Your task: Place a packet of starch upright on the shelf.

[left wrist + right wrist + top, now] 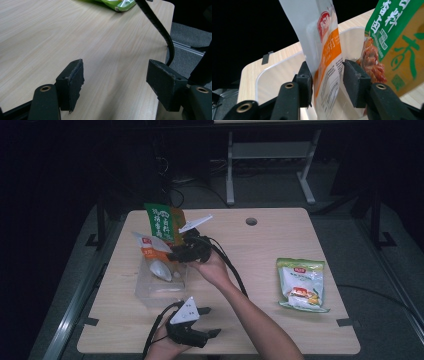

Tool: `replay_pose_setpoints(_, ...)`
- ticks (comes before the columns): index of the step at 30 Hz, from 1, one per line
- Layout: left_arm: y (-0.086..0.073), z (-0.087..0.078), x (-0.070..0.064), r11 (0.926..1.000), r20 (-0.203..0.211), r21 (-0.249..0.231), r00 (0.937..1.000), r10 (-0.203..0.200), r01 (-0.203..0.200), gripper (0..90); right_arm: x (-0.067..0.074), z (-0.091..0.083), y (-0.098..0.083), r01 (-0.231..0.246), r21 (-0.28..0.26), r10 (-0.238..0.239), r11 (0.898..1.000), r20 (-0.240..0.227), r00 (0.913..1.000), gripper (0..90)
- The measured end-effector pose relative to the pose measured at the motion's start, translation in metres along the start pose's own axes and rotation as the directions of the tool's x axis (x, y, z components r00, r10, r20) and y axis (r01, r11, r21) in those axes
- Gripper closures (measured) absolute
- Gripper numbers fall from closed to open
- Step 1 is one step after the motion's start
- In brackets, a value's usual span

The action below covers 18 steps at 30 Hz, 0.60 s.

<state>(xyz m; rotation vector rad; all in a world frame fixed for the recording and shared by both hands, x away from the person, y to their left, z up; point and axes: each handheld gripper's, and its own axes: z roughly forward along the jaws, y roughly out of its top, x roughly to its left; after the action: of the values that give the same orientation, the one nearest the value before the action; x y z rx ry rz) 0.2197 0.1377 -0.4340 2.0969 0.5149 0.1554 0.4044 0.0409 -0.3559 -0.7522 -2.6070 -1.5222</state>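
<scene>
A clear plastic box [155, 292] stands on the wooden table [260, 250], left of the middle. A white and orange snack packet [149, 246] stands upright in it, and a green and orange packet [162, 224] leans behind. My right gripper [172, 255] reaches over the box from the right. In the right gripper view the white and orange packet [328, 57] hangs between the jaws of the right gripper [327, 82], with a gap to the right pad [355, 82], so the gripper is open. My left gripper [211, 321] rests open and holds nothing near the front edge.
A green and white packet [302, 284] lies flat on the right part of the table; its corner [117, 5] is at the top of the left gripper view. A black cable [160, 25] runs from the right gripper past the table's edge. Table legs stand behind.
</scene>
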Motion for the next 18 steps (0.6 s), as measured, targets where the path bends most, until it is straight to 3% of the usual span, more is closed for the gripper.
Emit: replay_pose_setpoints(18,0.000,0.004,0.001,0.9999,-0.006,0.007,0.9999,-0.011,0.011,29.2,-0.003,-0.039,-0.017,-0.012,0.009,0.012,1.000,-0.001,0.9999,50.3)
